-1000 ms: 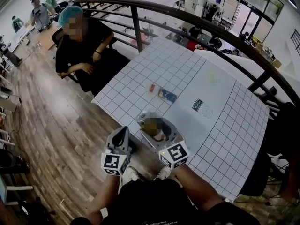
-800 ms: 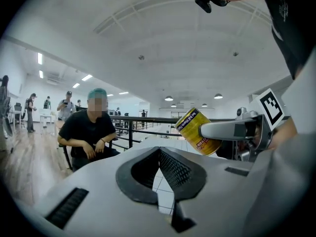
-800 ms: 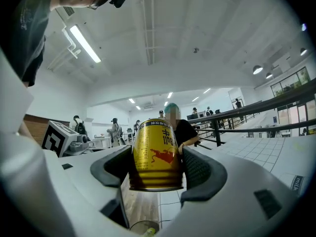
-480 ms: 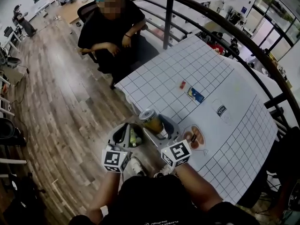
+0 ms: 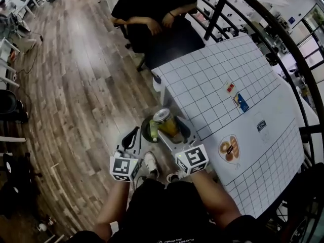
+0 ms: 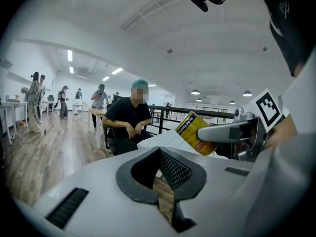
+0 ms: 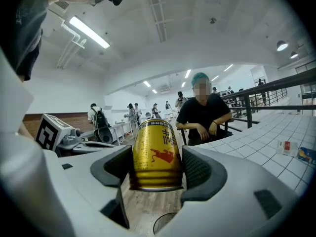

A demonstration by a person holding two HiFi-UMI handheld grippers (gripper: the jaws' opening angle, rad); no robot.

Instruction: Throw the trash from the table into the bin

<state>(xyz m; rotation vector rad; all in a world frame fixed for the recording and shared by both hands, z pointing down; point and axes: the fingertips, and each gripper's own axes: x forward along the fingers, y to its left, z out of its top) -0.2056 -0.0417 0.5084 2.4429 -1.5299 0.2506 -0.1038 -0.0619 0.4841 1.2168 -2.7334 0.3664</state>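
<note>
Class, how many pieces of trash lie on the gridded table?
4: a small red packet, a blue packet beside it, a clear wrapper farther along, an orange-brown wrapper by the near edge. Others may be hidden.

no word can be read for certain. on the gold can a red emblem and dark characters are printed, too blurred to be made out. a black-and-white square marker is borne by the left tool and by the right tool.
</note>
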